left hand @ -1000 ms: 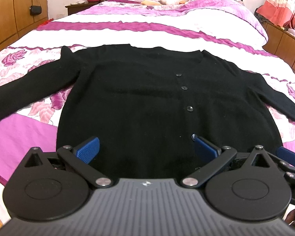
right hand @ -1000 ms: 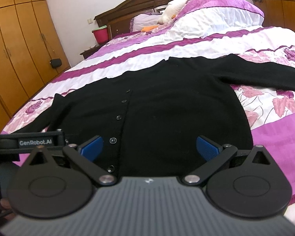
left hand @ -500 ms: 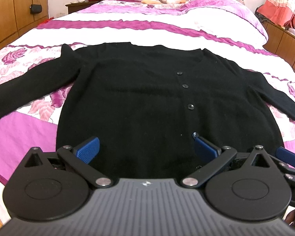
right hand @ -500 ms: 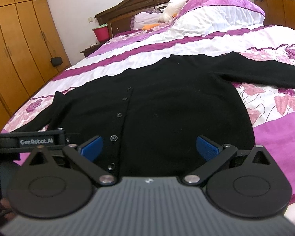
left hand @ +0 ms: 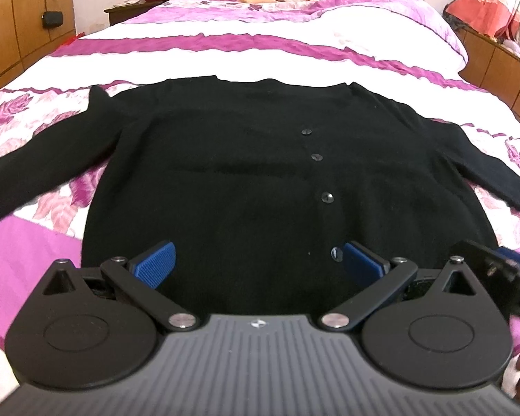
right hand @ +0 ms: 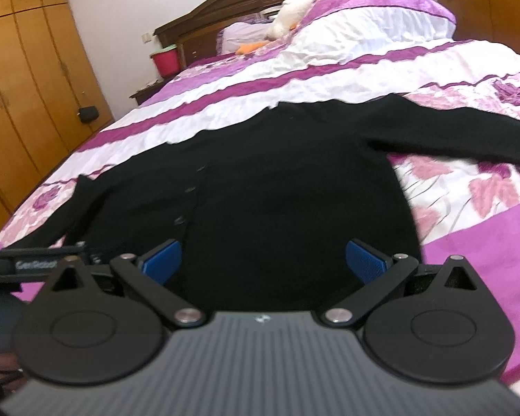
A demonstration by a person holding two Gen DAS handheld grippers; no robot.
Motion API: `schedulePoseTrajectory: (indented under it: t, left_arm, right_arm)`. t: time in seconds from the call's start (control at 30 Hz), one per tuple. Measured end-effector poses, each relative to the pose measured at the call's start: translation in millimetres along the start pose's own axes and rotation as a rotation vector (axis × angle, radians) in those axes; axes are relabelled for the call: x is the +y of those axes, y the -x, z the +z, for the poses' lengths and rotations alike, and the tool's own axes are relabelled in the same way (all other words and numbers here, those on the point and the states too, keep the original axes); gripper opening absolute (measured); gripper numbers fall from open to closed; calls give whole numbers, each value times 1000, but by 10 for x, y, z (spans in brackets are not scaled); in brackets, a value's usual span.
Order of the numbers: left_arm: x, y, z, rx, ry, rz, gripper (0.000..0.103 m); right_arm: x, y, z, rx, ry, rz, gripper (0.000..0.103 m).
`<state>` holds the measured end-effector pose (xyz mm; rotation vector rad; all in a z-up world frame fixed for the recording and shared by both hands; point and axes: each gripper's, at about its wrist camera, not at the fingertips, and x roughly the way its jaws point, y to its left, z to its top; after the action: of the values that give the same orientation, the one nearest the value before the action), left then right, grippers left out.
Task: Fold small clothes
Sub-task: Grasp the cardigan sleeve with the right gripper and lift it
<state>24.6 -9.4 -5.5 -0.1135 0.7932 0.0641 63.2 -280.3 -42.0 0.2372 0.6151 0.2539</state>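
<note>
A black buttoned cardigan [left hand: 246,173] lies flat, front up, on the bed, both sleeves spread outward. Its button row [left hand: 317,156] runs down right of centre. My left gripper [left hand: 258,260] hovers open over the hem, nothing between its blue pads [left hand: 154,261]. In the right wrist view the same cardigan [right hand: 287,187] fills the middle, its right sleeve [right hand: 468,131] stretching off to the right. My right gripper [right hand: 265,260] is open over the hem's right half, holding nothing. The other gripper's body [right hand: 34,261] shows at that view's left edge.
The bedspread [left hand: 260,52] is white with magenta stripes and flowers. Pillows and a soft toy [right hand: 291,17] lie by the dark headboard. A red bucket [right hand: 166,62] stands on a nightstand. Wooden wardrobes [right hand: 24,79] line the left; a wooden cabinet [left hand: 502,66] runs along the right.
Both grippers have dipped lower and slightly nearer the hem, so the cardigan sits lower in each view. Both stay open; the cardigan has not moved.
</note>
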Motion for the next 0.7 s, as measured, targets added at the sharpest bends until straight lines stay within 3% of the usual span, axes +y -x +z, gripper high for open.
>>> schedulePoseTrajectory:
  t: [0.3, 0.5, 0.7]
  left_arm:
    - [-180, -296, 240, 36, -22, -11, 103]
    - [-347, -501, 322, 37, -51, -5, 103]
    - [-423, -787, 292, 93, -54, 20, 103]
  right_arm:
    - [-614, -69, 252, -32, -34, -148, 103]
    - [-1154, -89, 417, -54, -124, -226, 103]
    - [-1652, -173, 516, -59, -208, -294, 103]
